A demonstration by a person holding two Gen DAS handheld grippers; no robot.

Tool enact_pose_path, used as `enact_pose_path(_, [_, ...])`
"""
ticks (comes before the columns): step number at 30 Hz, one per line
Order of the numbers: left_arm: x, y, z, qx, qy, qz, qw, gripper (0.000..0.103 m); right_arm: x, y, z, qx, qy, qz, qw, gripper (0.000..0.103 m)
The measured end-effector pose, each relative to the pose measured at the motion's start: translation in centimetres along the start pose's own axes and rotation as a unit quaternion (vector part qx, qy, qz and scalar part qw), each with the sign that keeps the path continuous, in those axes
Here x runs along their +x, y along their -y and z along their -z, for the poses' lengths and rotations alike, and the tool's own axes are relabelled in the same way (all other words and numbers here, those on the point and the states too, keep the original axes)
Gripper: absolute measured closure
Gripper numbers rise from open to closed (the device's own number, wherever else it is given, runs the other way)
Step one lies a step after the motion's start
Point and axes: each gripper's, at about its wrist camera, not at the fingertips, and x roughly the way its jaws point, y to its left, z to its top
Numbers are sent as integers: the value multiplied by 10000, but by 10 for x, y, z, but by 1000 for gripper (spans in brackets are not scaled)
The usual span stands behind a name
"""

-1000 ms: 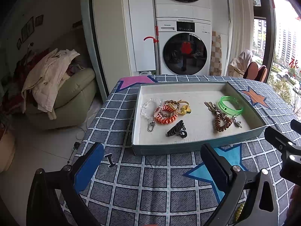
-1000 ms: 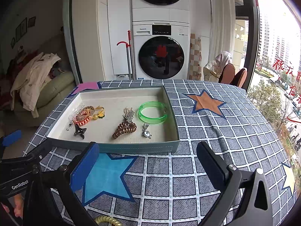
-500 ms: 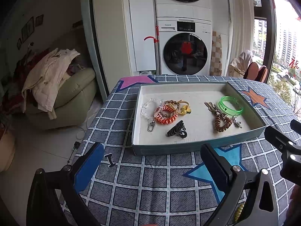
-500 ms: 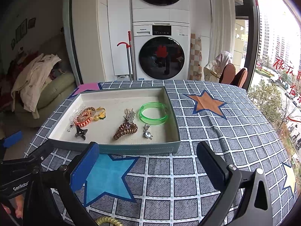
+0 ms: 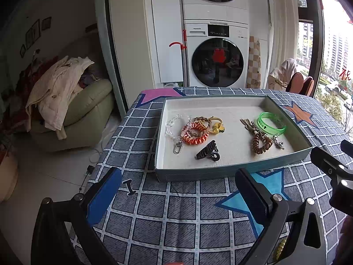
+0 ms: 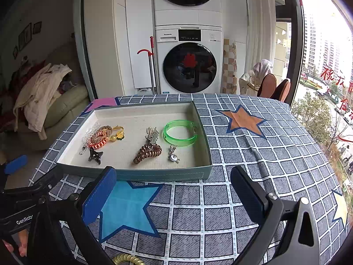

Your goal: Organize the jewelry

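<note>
Grey-blue checked cloth with coloured stars (image 5: 187, 209) covers the table in the left wrist view, and the left gripper (image 5: 176, 190) hangs over it with its blue pads wide apart and empty. Straight ahead lies the shallow teal tray with a pale lining (image 5: 220, 173), its long axis running left to right. Inside it are an orange coiled hair tie (image 5: 195, 135), a black claw clip (image 5: 207, 151), a brown spiral hair tie (image 5: 261, 143) and a green translucent bangle (image 5: 272, 123). On the cloth just left of the pads lies a small black pin (image 5: 128, 187), outside the tray.

From the right wrist view, the right gripper (image 6: 174, 190) also stands wide and holds nothing. A yellow coiled hair tie (image 6: 126, 260) lies on the cloth below it, on the near side, so the right hand seems the nearer one for it.

Compared with half a second ago, the right view has crept slightly closer to the tray; the left view is unchanged.
</note>
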Motion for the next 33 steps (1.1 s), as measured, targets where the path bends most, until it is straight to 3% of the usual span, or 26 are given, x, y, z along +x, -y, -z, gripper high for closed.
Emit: enact_pose_path(33, [0,0,0,-2,6,-7,10000,0,-2,-3,-3,4,32,-13,10000,0])
